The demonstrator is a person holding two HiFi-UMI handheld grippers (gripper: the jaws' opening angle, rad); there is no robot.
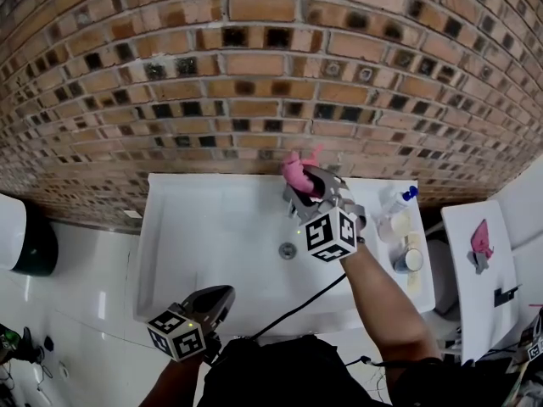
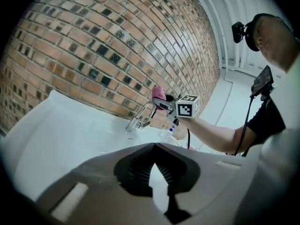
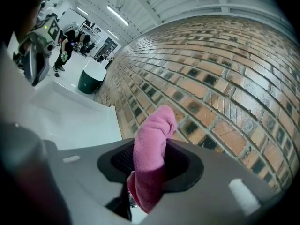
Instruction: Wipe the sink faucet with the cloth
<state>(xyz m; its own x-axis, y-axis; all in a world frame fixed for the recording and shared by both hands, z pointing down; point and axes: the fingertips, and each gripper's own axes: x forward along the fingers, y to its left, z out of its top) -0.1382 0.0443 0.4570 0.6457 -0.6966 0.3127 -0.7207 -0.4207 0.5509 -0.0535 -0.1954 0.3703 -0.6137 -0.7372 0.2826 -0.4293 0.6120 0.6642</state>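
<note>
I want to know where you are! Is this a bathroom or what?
Probably a washing spot inside a big workshop hall: a white sink with a faucet against a brick wall, and the right gripper view shows a high ceiling with strip lights.

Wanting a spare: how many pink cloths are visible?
2. One pink cloth is clamped in the right gripper's jaws over the sink; another, apparently, lies on the white surface right of it. Others may be hidden.
</note>
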